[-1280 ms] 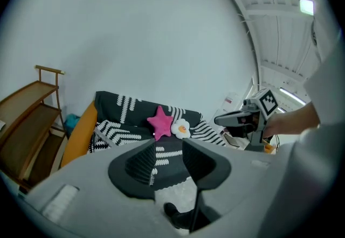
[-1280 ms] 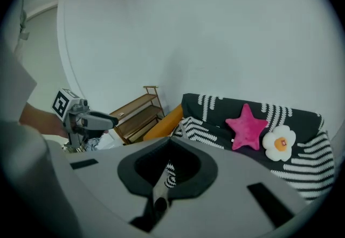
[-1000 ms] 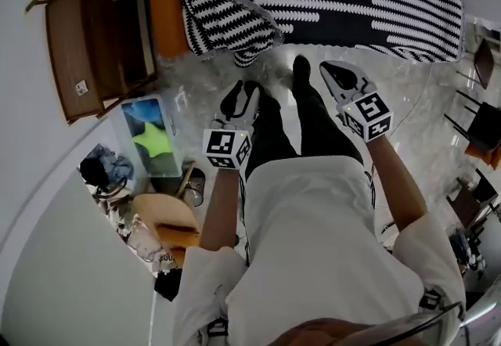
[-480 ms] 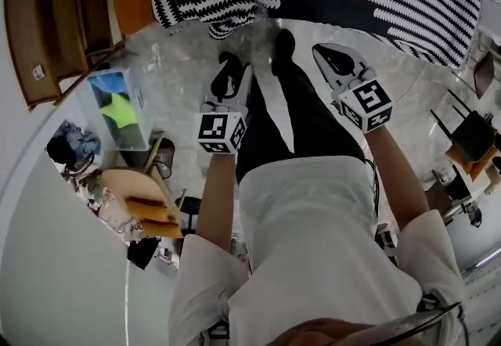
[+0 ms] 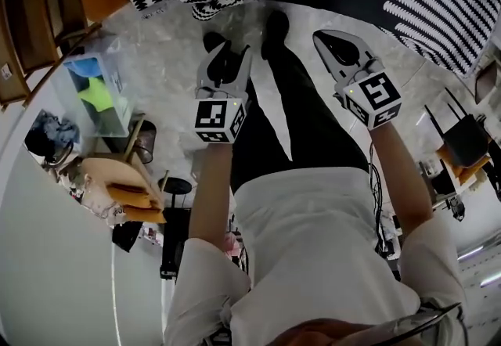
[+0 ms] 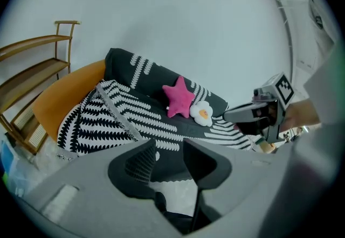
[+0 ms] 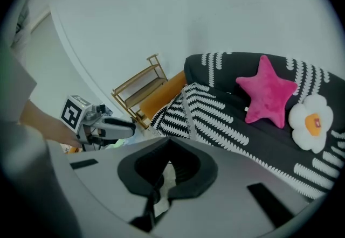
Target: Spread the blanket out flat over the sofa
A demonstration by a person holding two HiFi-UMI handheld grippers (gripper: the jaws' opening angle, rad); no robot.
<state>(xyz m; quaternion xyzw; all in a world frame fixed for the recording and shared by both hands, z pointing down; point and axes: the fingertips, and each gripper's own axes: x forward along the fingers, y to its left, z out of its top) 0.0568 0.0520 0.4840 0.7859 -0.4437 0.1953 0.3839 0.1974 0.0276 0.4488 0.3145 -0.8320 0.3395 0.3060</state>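
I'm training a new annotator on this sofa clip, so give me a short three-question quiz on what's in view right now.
1. True or false: the pink star pillow lies on the floor.
2. Which gripper has its jaws apart? A) left gripper B) right gripper
3. Fill in the colour: the blanket lies doubled over beside the ___ sofa armrest.

Key
1. False: it sits up on the blanket.
2. A. Its jaws have just opened a little further, with nothing between them. The right gripper's jaws meet at the tips.
3. Orange.
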